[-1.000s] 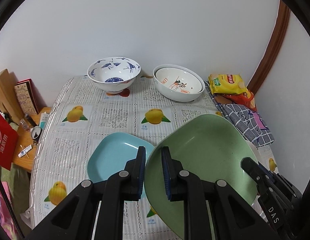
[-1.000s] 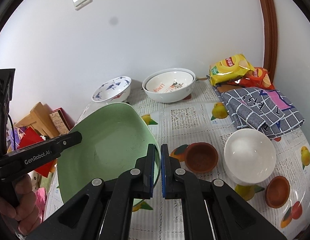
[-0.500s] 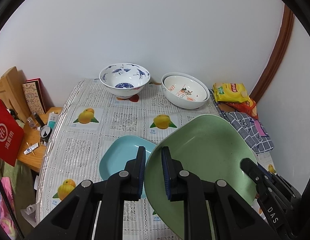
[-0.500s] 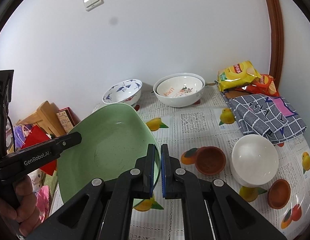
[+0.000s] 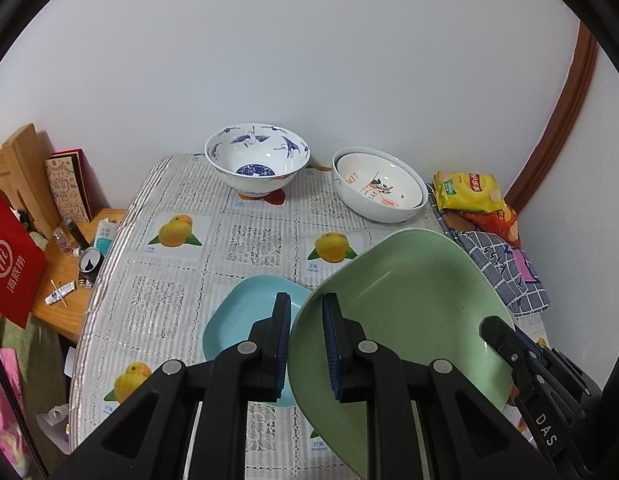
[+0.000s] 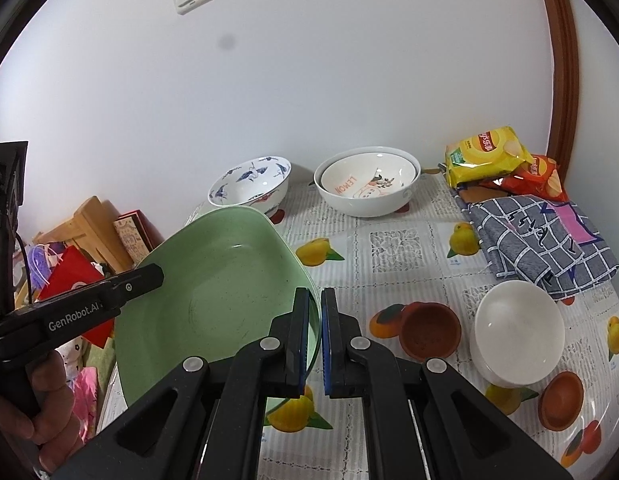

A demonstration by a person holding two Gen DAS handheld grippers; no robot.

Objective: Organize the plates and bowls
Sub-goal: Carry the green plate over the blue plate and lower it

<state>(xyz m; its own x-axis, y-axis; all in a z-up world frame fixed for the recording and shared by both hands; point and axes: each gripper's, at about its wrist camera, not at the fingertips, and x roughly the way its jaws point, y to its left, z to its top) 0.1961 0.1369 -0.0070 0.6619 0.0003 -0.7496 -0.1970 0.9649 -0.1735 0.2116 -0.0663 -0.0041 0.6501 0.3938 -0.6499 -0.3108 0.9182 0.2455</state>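
A large green plate (image 5: 413, 312) hangs tilted above the table, held from both sides. My left gripper (image 5: 307, 340) is shut on its left rim, and my right gripper (image 6: 314, 336) is shut on its right rim. Each gripper shows in the other's view: the right gripper (image 5: 505, 340) at the plate's far edge, the left gripper (image 6: 145, 278) in a person's hand. Under the green plate's left side, a light blue plate (image 5: 241, 316) lies flat on the tablecloth (image 5: 157, 304). At the back stand a blue-and-white bowl (image 5: 257, 160) and two nested white bowls (image 5: 379, 184).
A white bowl (image 6: 517, 336) and two small brown bowls (image 6: 429, 330) (image 6: 561, 400) sit on the right of the table. Chip bags (image 5: 467, 192) and a checked cloth (image 6: 541, 236) lie at the back right. Left of the table edge stands a cluttered wooden side table (image 5: 57, 272).
Both grippers keep their hold on the green plate. The table's things have slid slightly down and right in the left wrist view; nothing on the table has moved.
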